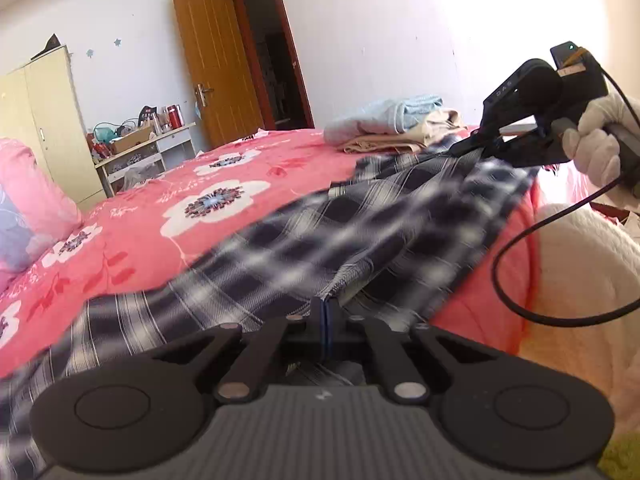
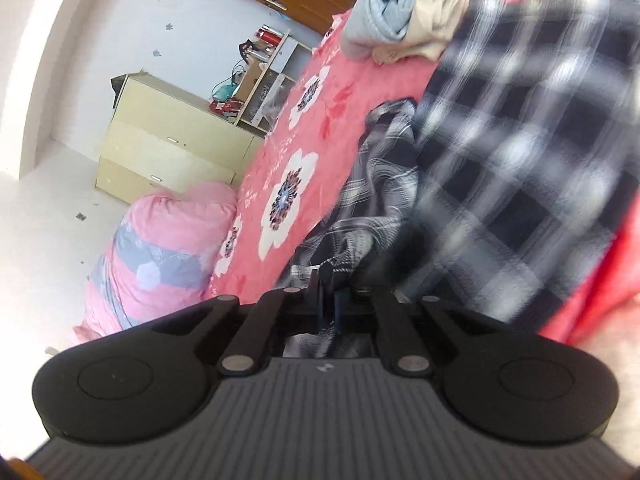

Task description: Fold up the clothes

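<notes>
A dark blue and white plaid shirt (image 1: 360, 236) is stretched above the pink flowered bed (image 1: 160, 200) between my two grippers. My left gripper (image 1: 325, 308) is shut on one edge of the shirt at the near end. My right gripper (image 1: 476, 142), held by a white-gloved hand, is shut on the shirt's far end. In the right wrist view the right gripper (image 2: 329, 292) pinches bunched plaid cloth (image 2: 520, 152), which is blurred. The bed (image 2: 288, 168) lies beside it.
A pile of light blue and beige clothes (image 1: 396, 124) lies on the bed's far side and shows in the right wrist view (image 2: 404, 12). A pink pillow (image 1: 28, 204) is at the left. A shelf (image 1: 148, 148), a yellow wardrobe (image 1: 44, 120) and an open door (image 1: 216, 64) stand beyond. A white blanket (image 1: 580, 264) is at right.
</notes>
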`<state>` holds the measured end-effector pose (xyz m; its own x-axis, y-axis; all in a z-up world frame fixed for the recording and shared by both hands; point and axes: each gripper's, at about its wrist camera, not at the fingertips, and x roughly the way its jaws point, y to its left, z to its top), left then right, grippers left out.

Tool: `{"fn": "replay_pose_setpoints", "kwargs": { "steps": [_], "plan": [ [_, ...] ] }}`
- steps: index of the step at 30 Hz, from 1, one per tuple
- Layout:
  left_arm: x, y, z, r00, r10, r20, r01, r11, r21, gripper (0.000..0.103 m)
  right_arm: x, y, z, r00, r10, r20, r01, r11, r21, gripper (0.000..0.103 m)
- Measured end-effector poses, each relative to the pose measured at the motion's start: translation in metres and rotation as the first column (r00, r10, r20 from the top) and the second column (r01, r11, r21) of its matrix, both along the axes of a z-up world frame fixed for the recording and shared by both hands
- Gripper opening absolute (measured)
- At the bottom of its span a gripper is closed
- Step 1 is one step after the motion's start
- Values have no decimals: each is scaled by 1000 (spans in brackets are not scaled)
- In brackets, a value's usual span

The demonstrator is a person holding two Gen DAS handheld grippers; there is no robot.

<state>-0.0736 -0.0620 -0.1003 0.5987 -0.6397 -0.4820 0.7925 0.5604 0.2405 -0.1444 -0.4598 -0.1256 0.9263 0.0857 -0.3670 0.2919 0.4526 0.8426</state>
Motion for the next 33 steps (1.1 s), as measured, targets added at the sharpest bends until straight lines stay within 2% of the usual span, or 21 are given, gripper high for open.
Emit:
{"fn": "replay_pose_setpoints", "kwargs": {
  "steps": [10,13,16,18,19,21,23,25,27,29,31,33],
  "plan": [
    [-18,0,-9,1000,2,0,-2,1000,-23,2,-19,-4,3,1000,-19,-11,19,998,-54,3],
    [-17,0,-17,1000,-6,-17,6,1000,3,2,-20,-3,3,1000,-21,-17,20,997,-76,3],
    [-14,-1,-25,999,-6,-50,7,1000,21,12,-13,-2,-10,996,-16,-89,6,993,-115,4],
    [-13,1,-22,997,-12,-79,13,1000,3,23,-11,-5,-22,991,-10,-130,1,997,-72,6],
    [-14,3,-19,995,-16,-95,15,1000,-9,27,-14,-8,-24,992,-7,-127,2,999,-43,7],
    [-13,8,-11,991,-21,-135,15,999,-44,42,-24,-14,-21,993,-13,-114,10,1000,-25,10],
    [-7,9,-4,986,-9,-165,-5,996,-85,45,-37,-20,-11,994,-37,-107,28,996,-86,12],
    [2,7,2,981,8,-192,-33,991,-128,52,-47,-25,4,993,-62,-100,42,982,-185,12],
    [11,6,8,976,24,-219,-62,984,-169,54,-47,-23,21,995,-56,-88,23,943,-332,12],
    [20,1,12,970,45,-239,-94,976,-195,54,-29,-10,36,996,6,-88,-48,875,-482,15],
    [33,-16,7,968,90,-235,-131,978,-162,54,-1,12,46,987,110,-114,-157,784,-600,21],
    [44,-28,0,960,123,-253,-159,979,-127,52,31,41,47,965,206,-161,-258,653,-712,28]
  ]
}}
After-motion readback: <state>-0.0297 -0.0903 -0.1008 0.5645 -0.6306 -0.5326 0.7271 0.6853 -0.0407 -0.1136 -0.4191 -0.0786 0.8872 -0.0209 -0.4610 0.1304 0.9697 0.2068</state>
